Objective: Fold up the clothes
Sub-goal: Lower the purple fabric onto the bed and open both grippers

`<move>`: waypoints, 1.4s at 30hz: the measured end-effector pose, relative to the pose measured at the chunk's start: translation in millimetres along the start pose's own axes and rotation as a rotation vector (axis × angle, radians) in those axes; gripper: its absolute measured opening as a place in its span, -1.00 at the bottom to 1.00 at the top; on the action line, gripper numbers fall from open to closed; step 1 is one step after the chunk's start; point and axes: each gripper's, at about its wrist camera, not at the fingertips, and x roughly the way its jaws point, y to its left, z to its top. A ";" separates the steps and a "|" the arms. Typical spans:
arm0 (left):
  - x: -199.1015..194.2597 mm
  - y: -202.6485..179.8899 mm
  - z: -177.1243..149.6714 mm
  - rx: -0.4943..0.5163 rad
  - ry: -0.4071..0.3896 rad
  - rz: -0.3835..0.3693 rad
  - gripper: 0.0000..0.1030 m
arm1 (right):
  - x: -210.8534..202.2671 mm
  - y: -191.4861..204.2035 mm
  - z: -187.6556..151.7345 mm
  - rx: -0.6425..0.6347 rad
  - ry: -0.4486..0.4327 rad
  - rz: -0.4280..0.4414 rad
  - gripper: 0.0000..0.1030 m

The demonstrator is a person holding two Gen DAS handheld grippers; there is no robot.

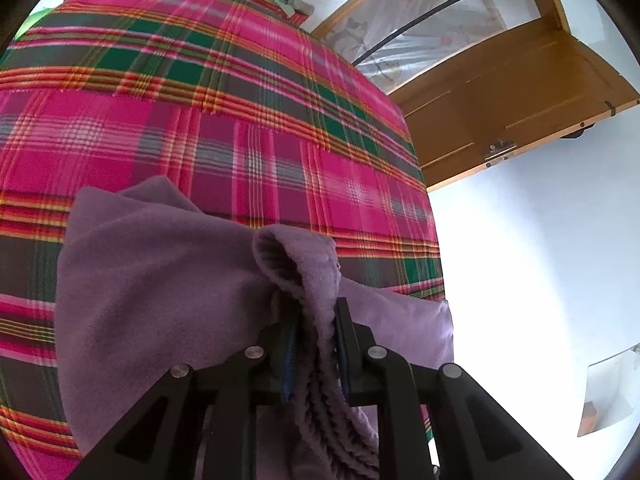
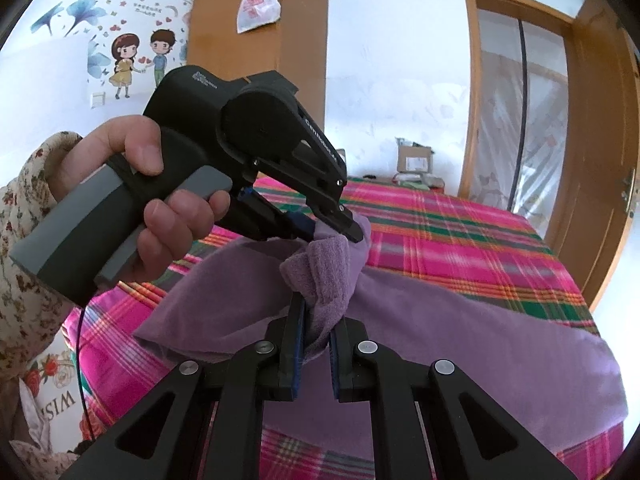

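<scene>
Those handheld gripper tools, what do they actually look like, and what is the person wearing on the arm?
Each gripper is matte black plastic with angular linkage arms, round silver pivot pins and blue pads lining the fingers. The left gripper has a bulky pistol-shaped body with a grey handle, small white lettering on its side, and a thin black cable trailing below. The hand holding it comes out of a cream sleeve printed with small red-brown flowers.

We see a bed under a pink, green and orange plaid blanket (image 2: 460,232), white walls with cartoon stickers (image 2: 136,60), a wooden wardrobe (image 2: 288,40) hung with a plastic bag (image 2: 258,2), an open wooden door (image 2: 600,152), and cardboard boxes (image 2: 414,160) beyond the bed.
</scene>
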 end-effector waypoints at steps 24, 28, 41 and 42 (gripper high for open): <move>-94.3 61.9 -40.2 -0.055 -0.201 -0.008 -0.29 | -4.7 -41.0 -27.2 0.188 0.118 0.087 -0.37; -101.4 80.7 -47.5 -0.093 -0.233 0.026 -0.29 | -9.7 -58.1 -27.2 0.275 0.122 0.149 -0.20; -86.0 98.1 -58.3 -0.117 -0.216 0.056 -0.29 | -0.6 -73.6 15.8 0.298 0.081 0.211 0.02; -84.9 97.9 -59.0 -0.111 -0.214 0.060 -0.29 | 6.5 -72.9 18.7 0.302 0.116 0.230 0.02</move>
